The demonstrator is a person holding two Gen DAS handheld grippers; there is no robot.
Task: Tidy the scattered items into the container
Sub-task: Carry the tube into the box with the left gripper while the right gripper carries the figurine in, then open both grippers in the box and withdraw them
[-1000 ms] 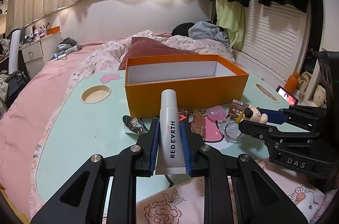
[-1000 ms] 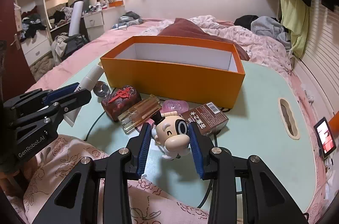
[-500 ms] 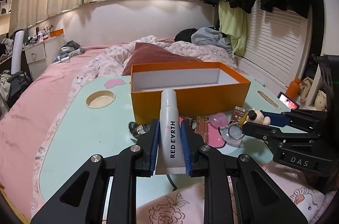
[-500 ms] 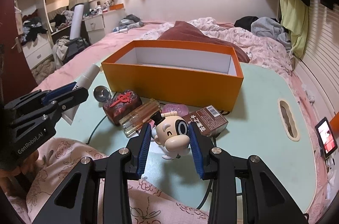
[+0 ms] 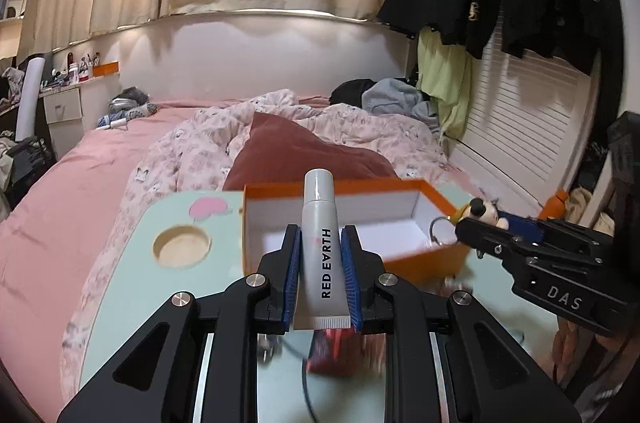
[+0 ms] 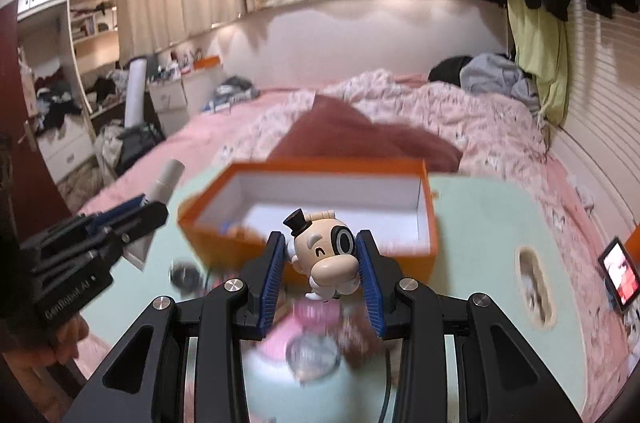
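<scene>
**Both grippers loaded, at the box**

Left gripper [image 5: 320, 265] clamped on white tube [image 5: 322, 243]; right gripper [image 6: 322, 273] clamped on cartoon figurine [image 6: 326, 255]. Blurred clutter on table [image 6: 480, 223] near edge. Beyond, open orange box [image 6: 320, 207], mid-table, interior white.

The left hand-held gripper [image 5: 320, 263] has its blue-padded fingers [image 5: 291, 275] pressed against both sides of a white tube [image 5: 322, 251], nozzle pointing to 12 o'clock. The right hand-held gripper [image 6: 322, 261] clamps a small figurine [image 6: 326, 255] between its pads — upright, face forward. Each sees the other: right at 3 o'clock, left at 9 o'clock.
</scene>
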